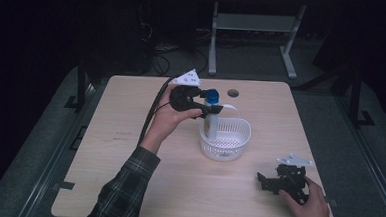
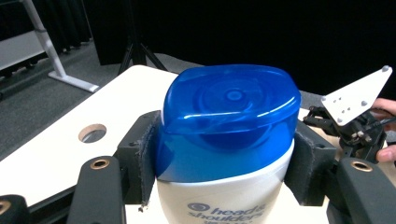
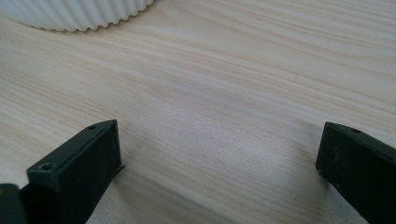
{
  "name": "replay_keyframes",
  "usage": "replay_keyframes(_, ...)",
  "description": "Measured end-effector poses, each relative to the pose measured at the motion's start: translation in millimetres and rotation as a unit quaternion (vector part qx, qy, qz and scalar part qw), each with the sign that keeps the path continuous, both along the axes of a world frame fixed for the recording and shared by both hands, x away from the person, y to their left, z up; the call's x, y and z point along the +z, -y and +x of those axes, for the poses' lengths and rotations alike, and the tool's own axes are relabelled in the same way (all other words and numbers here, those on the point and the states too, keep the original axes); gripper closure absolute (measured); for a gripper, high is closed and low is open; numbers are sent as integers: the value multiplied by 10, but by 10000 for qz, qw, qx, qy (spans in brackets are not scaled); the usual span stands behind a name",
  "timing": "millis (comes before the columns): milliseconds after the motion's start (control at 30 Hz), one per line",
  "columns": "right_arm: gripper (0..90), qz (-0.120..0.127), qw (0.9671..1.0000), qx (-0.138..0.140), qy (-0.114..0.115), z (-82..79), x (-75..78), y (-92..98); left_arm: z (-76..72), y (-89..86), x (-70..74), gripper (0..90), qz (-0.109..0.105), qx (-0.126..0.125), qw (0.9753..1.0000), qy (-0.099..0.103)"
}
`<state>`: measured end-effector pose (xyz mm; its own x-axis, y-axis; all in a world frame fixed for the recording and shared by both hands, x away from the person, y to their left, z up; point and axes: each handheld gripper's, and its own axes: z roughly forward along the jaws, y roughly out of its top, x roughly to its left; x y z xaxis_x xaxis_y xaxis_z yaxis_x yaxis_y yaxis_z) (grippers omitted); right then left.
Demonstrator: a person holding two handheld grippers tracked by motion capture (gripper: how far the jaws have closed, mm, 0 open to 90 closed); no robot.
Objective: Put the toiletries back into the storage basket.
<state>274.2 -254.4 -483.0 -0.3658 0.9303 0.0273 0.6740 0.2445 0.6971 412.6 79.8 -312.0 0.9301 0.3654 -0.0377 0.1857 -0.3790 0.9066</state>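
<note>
Shampoo bottle, white with blue cap, stands upright in the white perforated basket mid-table. Left gripper clamped on it just under the cap, pads pressing both sides. Right gripper rests at table's near right corner, jaws spread wide, nothing between them.

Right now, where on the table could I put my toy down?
Bare wood lies left of the white basket, out to the table edge, and between basket and right gripper. It is crowded where the left gripper holds the shampoo bottle over the basket.
</note>
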Motion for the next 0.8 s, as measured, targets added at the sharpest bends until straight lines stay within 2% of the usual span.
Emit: replay_keyframes(800, 0, -4, 10000, -5, 0, 0, -1, 0, 18, 29, -361, 362, 201, 7, 9997, -144)
